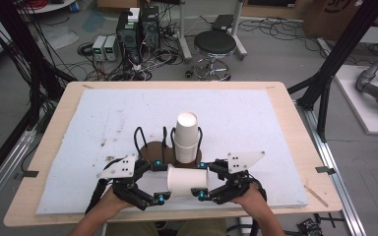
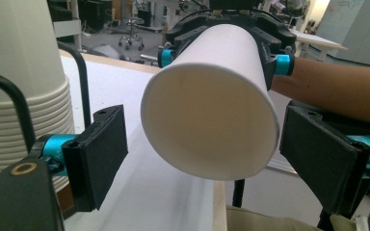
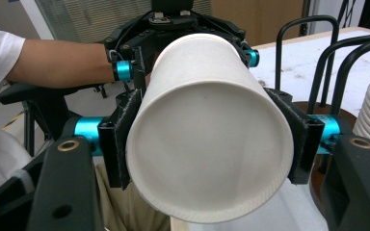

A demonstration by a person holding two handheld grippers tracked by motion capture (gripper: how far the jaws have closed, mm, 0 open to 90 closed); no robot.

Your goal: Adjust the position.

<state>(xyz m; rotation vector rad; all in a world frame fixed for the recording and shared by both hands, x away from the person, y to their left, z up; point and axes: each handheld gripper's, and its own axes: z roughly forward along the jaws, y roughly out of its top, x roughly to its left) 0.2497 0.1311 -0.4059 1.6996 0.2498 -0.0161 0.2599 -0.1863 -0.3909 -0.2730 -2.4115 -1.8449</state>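
Table [image 1: 285,128] with white foam mat, wire cup rack [image 1: 167,147] mid-near, cup stack [image 1: 186,135] upright in it. Single paper cup [image 1: 188,182] on its side just near of rack, long axis left-right, held off mat. Right claw [image 1: 203,179] clamped on its right end; left claw [image 1: 160,183] jaws apart around left end, pads [image 2: 101,154] not touching. So next pull goes along that axis.

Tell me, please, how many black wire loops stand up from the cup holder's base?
4 in the high view: two left of the cup stack, two hugging it. More may be hidden behind.
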